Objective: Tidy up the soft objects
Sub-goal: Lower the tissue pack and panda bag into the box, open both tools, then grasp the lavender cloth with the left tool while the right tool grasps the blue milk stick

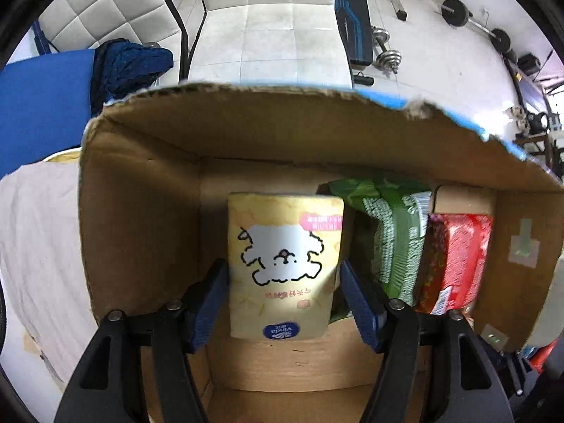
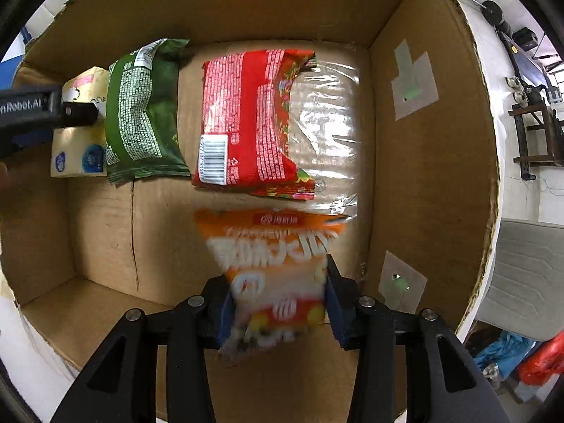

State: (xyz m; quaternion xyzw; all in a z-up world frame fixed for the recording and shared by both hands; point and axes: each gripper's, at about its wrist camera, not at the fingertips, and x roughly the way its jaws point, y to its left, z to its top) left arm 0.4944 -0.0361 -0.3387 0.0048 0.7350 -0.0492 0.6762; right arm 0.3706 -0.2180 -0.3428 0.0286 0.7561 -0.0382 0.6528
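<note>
Right gripper (image 2: 278, 303) is clamped on a blurry orange snack bag (image 2: 275, 264), low inside the cardboard box (image 2: 423, 176). Left gripper (image 1: 283, 292) pads sit against both sides of the yellow tissue pack (image 1: 283, 264), probably gripping it. Further back: green packet (image 2: 141, 105), red packet (image 2: 246, 116).

Chairs I see: white quilted chair (image 1: 268, 28), blue cushion (image 1: 38, 105).
Floor: dumbbell (image 1: 386, 51), barbell (image 1: 476, 23), black bench (image 1: 352, 17).
</note>
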